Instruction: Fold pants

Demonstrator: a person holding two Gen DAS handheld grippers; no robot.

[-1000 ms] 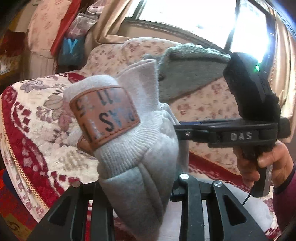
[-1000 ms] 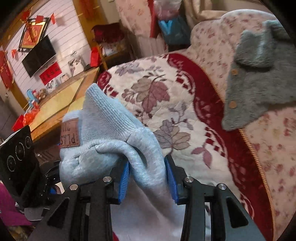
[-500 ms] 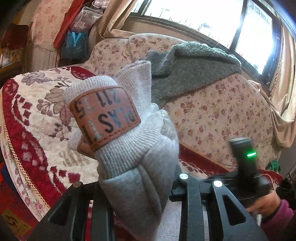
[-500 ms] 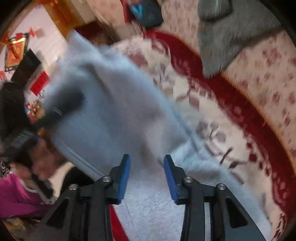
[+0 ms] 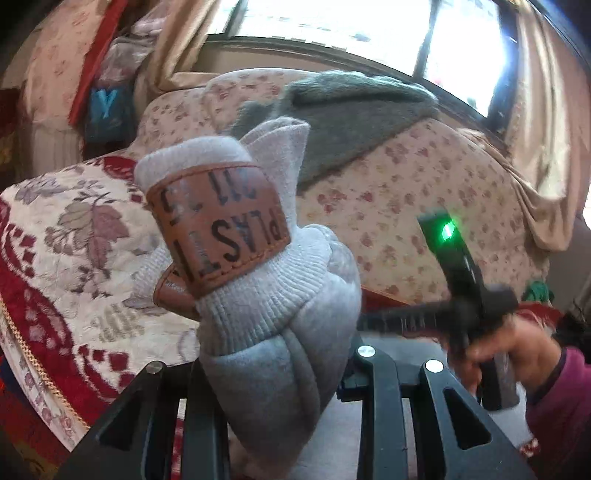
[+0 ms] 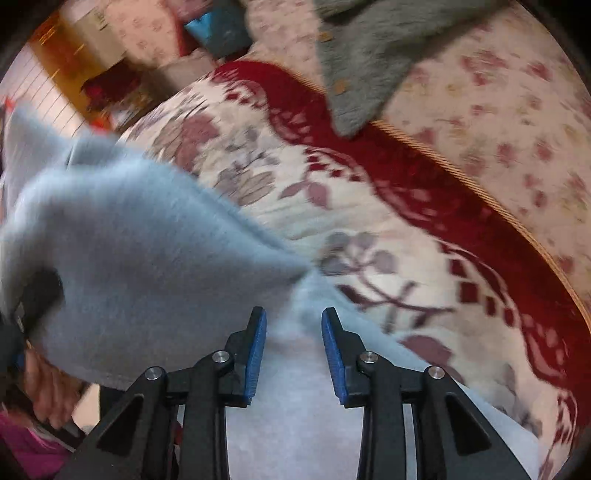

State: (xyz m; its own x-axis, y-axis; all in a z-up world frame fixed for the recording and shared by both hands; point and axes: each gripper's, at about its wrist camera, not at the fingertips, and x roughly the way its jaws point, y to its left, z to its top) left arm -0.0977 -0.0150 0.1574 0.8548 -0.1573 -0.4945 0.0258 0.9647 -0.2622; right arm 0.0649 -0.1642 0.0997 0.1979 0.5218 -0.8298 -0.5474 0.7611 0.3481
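Where bunched, pants between left gripper fingers.

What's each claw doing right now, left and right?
Left claw: shut on the grey pants waistband.
Right claw: open, just been closing; pants fabric lies under it, not pinched.

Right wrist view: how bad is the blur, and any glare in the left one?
Right wrist view: heavy motion smear over the sofa cover and the grey pants; the right gripper itself is sharp. Left wrist view: the window is blown out white; the pants' leather label is sharp, but the right gripper is smeared, and fisheye bending curves the edges.
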